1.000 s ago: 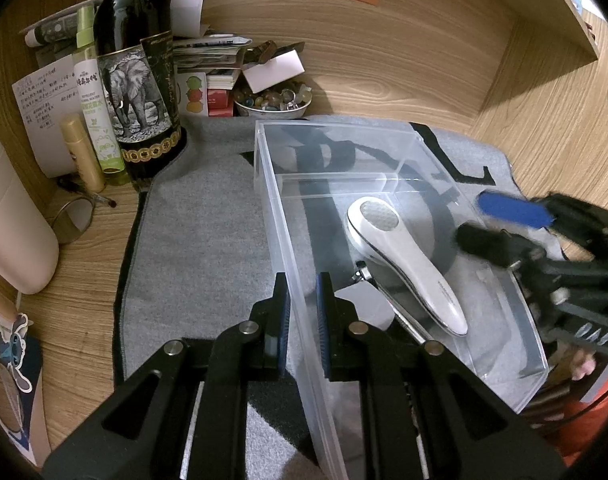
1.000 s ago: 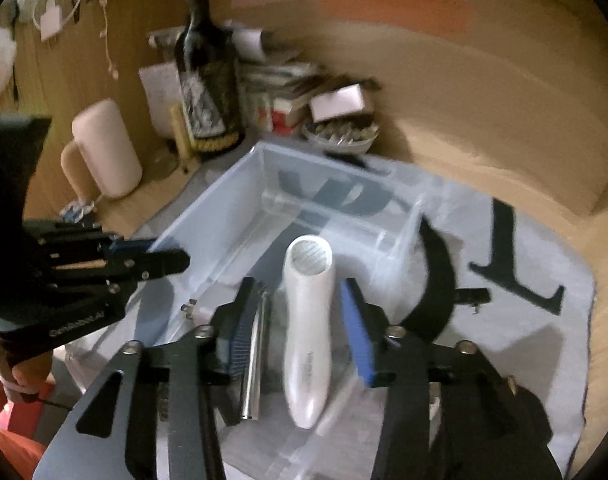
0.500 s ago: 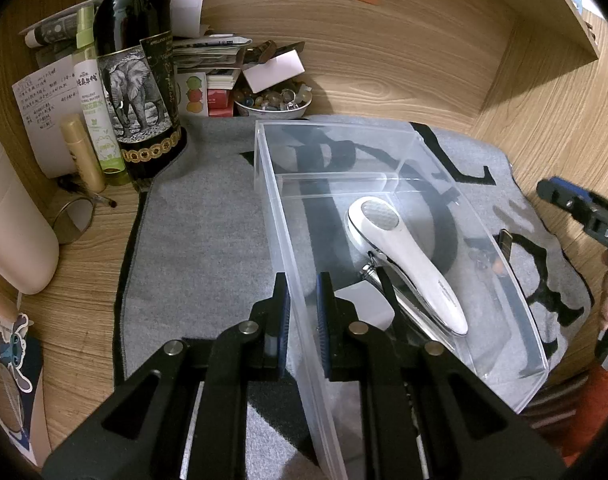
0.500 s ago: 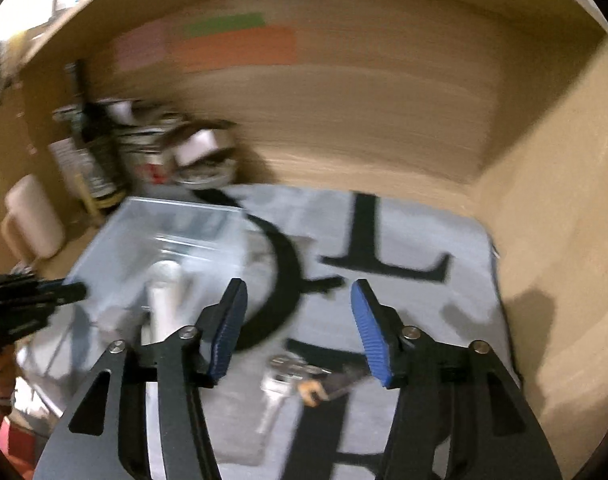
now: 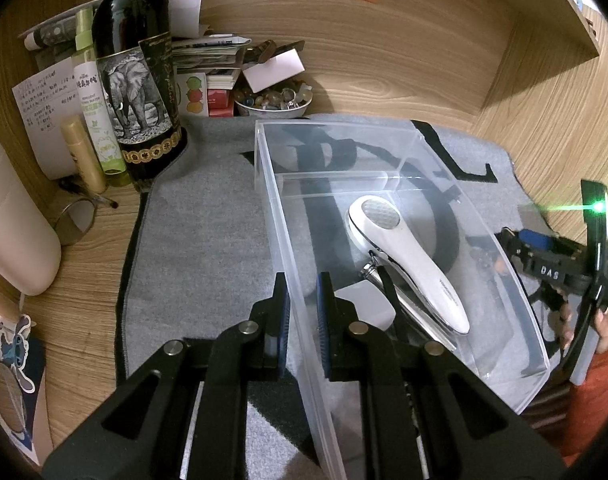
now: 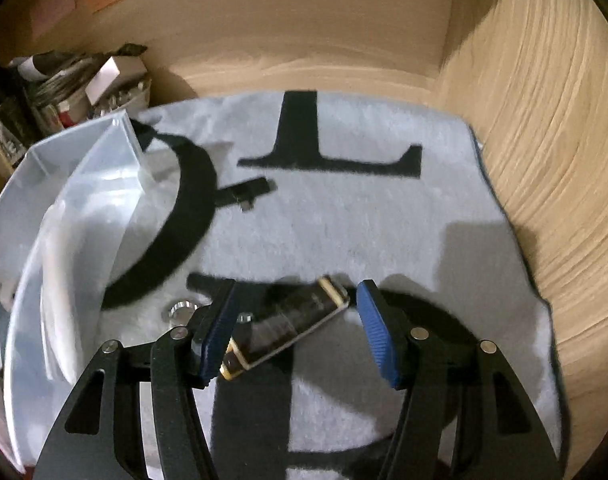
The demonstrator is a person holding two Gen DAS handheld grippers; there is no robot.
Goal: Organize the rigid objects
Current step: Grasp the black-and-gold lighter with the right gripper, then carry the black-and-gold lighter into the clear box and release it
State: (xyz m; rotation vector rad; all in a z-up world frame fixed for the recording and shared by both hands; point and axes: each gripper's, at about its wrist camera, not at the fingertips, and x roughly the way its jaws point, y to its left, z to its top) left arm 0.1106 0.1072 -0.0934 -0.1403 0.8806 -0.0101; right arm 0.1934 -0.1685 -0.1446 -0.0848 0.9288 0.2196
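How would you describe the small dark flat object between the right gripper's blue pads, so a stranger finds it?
Start at the grey mat with black letters, right of the clear plastic box. There lies a dark flat rectangular object with pale gold ends, beside a shiny round metal piece. Only it is dark and long.

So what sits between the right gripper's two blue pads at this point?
In the right wrist view, a dark flat bar with gold ends lies slantwise on the grey mat between the open right gripper pads, untouched as far as shows.
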